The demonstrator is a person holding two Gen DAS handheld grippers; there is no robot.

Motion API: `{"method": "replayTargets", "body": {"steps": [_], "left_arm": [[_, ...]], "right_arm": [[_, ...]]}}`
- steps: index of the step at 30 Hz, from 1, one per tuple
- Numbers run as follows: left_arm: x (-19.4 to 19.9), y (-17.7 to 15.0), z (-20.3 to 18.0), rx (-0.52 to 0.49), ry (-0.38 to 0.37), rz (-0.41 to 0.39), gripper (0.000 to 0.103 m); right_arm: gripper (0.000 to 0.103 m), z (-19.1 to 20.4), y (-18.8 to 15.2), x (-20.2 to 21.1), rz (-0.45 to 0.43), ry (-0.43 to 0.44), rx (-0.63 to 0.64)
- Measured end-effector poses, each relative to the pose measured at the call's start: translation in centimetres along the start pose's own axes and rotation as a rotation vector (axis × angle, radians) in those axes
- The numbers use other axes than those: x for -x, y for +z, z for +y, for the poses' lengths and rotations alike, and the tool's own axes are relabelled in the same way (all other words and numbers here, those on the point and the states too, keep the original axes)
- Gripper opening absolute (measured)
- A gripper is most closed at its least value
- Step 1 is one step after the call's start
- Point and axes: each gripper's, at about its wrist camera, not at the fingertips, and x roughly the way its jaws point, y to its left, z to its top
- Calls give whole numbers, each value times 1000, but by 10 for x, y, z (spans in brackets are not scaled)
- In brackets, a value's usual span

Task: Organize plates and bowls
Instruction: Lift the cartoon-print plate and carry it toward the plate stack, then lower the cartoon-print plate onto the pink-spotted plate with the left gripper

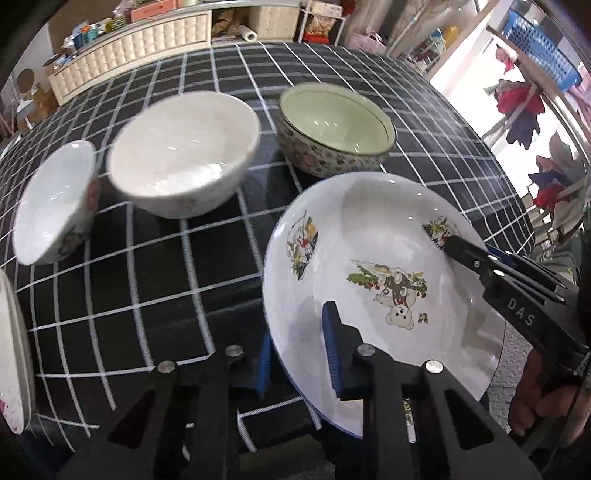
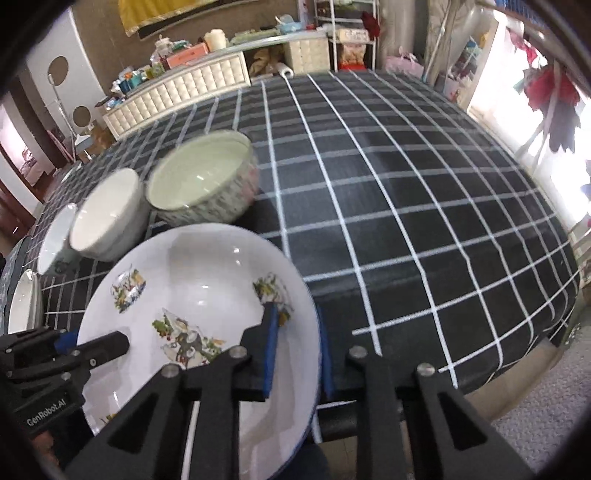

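Both grippers, left (image 1: 301,354) and right (image 2: 295,354), jaws clamped on cartoon plate (image 1: 369,258) rims, above bench (image 1: 147,288) edge. Three bowls (image 1: 184,155) unstacked; sorting barely begun.

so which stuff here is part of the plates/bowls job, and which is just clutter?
Job:
cartoon plate, gripped at its rim by both tongs, left and right
green-lined floral bowl
plain white bowl
small white bowl
plate at left edge

Lying about:
paper roll
blue basket

Cartoon-printed white plate (image 1: 369,258), three bowls (image 1: 184,155) behind.
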Motion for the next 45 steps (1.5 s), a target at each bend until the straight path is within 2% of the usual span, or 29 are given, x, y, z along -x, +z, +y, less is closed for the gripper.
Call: {"method": "replayTargets", "body": {"steps": [6, 12, 24, 37, 45], "left_arm": [[46, -4, 29, 34, 1, -83, 22], [91, -13, 65, 75, 46, -154, 22], [162, -56, 165, 206, 144, -221, 22], [185, -107, 261, 354, 232, -203, 22], [173, -127, 303, 440, 262, -162, 22]], "right_arm": [[23, 31, 12, 27, -62, 26, 34], [23, 75, 19, 45, -101, 65, 95], [22, 179, 18, 52, -126, 183, 198], [21, 287, 5, 22, -61, 280, 328], [21, 333, -8, -8, 14, 305, 403]]}}
